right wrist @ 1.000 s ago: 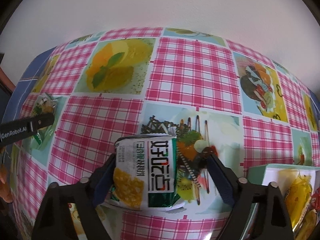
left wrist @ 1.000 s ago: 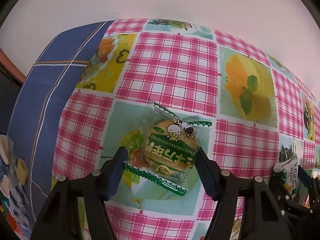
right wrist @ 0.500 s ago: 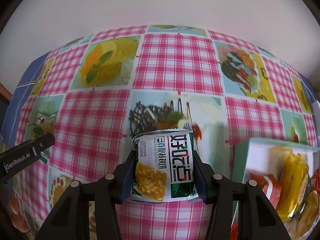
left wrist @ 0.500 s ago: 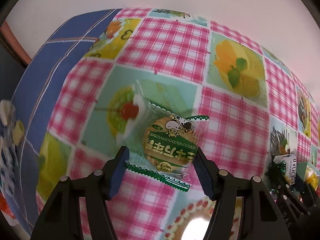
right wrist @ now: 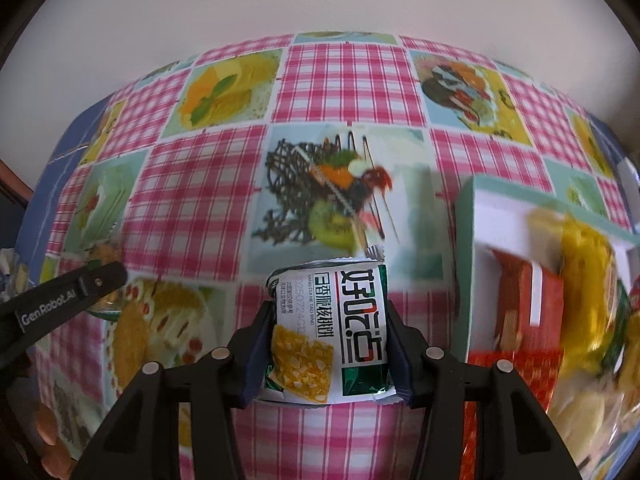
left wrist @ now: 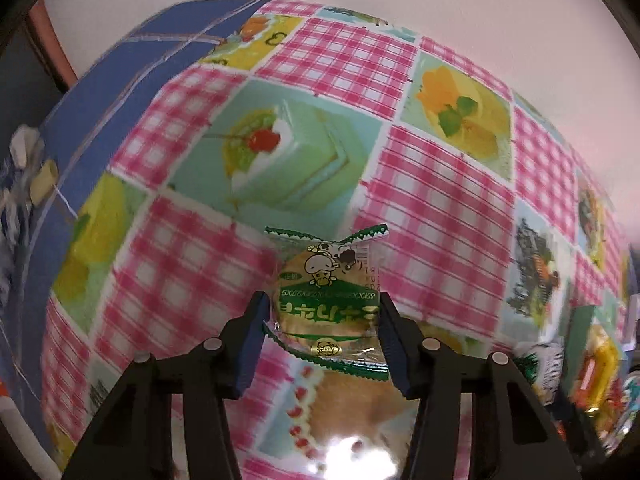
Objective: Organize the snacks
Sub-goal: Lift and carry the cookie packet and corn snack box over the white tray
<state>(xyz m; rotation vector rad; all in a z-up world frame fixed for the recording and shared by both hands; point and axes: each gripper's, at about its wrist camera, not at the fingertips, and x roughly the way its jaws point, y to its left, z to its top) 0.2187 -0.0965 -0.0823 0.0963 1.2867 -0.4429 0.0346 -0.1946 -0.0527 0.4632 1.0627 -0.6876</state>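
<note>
Left gripper [left wrist: 322,320] just closed onto round green-wrapped biscuit [left wrist: 326,300], right gripper [right wrist: 330,344] clamping white-green snack pouch [right wrist: 330,328] just left of mint-rimmed white tray [right wrist: 466,280] holding red and yellow packets, above pink-checked tablecloth [right wrist: 192,184].

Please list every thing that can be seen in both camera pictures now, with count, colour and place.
Round biscuit in clear wrapper with green print: one, green and tan, between the left gripper's fingers.
White and green snack packet with yellow picture: one, between the right gripper's fingers.
Pale green box with white inside: one, at right on the table, holding red and yellow packets.
Pink checked tablecloth with dessert pictures: one, covering the table.
Blue cloth border: one, at the table's left edge.
Left gripper: one, black, shut on the biscuit; jaws have just been closing.
Right gripper: one, black, shut on the packet.
</note>
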